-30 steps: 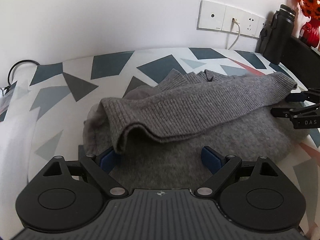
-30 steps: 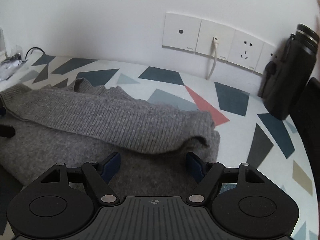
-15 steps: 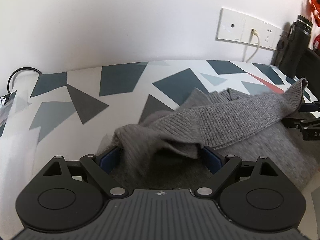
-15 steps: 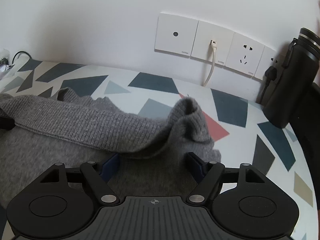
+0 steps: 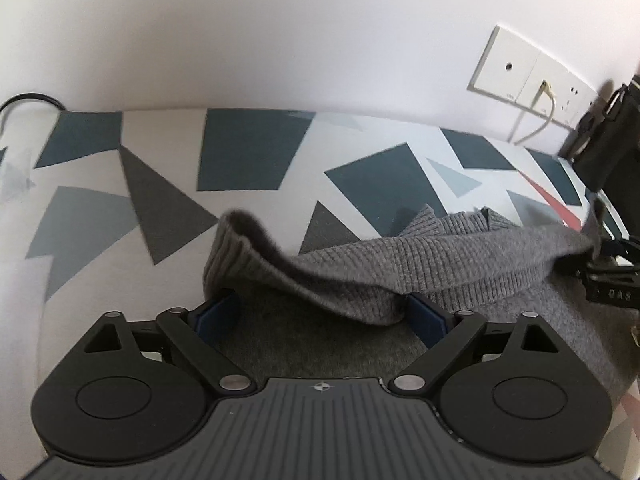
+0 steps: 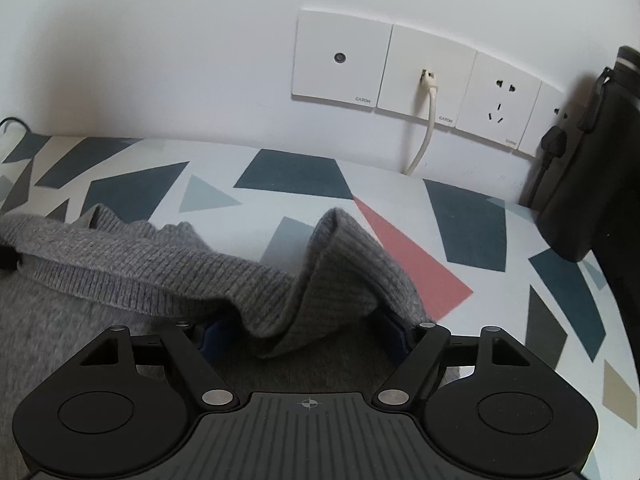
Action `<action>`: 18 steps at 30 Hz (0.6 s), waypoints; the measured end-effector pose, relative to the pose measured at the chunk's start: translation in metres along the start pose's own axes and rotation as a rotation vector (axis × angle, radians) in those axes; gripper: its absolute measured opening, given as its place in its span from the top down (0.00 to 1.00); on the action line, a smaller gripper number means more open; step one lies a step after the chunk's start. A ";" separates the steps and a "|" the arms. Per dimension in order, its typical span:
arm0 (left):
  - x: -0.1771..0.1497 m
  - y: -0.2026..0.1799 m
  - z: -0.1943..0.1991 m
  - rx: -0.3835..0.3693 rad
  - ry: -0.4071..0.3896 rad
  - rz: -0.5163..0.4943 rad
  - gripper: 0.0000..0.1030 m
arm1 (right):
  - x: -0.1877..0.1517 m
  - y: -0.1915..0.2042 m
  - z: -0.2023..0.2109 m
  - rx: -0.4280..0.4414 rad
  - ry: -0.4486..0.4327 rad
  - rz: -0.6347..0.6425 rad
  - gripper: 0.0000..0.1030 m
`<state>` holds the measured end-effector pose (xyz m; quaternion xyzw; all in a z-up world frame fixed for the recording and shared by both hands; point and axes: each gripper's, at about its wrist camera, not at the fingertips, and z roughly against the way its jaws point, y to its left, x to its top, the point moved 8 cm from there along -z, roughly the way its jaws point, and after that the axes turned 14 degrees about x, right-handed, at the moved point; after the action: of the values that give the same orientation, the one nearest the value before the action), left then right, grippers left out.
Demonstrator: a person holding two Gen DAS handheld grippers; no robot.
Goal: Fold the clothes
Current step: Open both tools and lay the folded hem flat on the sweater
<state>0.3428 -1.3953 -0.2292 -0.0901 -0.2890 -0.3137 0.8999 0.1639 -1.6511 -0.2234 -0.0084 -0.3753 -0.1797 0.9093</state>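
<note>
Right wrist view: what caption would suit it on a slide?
Open tool pushes into a rumpled grey sweater on a patterned tabletop, wall sockets behind.

"CATON" is printed on the white wall plates (image 6: 342, 58) ahead of the right gripper. "DAS" marks the right gripper (image 5: 612, 280), seen right of the left gripper.

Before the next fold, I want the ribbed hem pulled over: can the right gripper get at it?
Probably yes: the right gripper stands open with the sweater's ribbed hem bunched between its blue pads; nothing blocks it.
</note>
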 end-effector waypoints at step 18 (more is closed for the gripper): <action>0.016 0.006 -0.002 -0.035 0.054 0.060 0.02 | 0.014 -0.025 0.004 0.031 -0.059 -0.189 0.01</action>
<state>0.3578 -1.3993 -0.2211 -0.1059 -0.2561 -0.2939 0.9148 0.1625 -1.6785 -0.2138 0.0360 -0.4036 -0.2586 0.8769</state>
